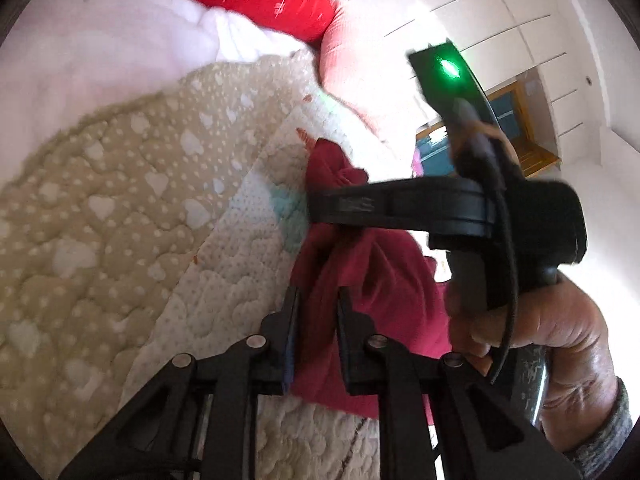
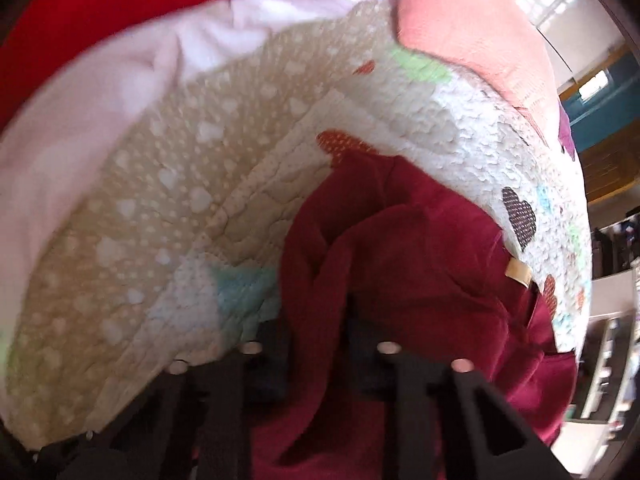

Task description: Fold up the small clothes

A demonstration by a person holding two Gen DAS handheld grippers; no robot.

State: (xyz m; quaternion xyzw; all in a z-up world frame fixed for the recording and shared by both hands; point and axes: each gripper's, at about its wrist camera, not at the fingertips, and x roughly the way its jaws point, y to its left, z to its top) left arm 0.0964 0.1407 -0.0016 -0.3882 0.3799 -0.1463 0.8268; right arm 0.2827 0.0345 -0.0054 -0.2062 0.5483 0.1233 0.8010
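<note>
A dark red garment [image 1: 360,280] is lying bunched on a quilted bed cover [image 1: 120,220] printed with pale hearts, and both grippers are holding it. In the left wrist view, the left gripper [image 1: 318,312] is pinching a fold of the cloth between its fingers [image 1: 292,320], which are nearly closed on it. This view alone is showing the right gripper [image 1: 320,208] from the side, reaching in from the right with its tip sitting against the upper part of the garment, and a hand [image 1: 560,332] in a grey sleeve gripping its handle. The right wrist view is showing the right gripper's fingers [image 2: 276,344] closing on a ridge of red cloth, plus a small tan label [image 2: 516,272] near the garment's right edge. The cover's edge is curving past on the right. A pink cushion [image 2: 472,28] and a red pillow [image 2: 120,4] are crowding the far side, while the left stretch of the cover is lying open.
</note>
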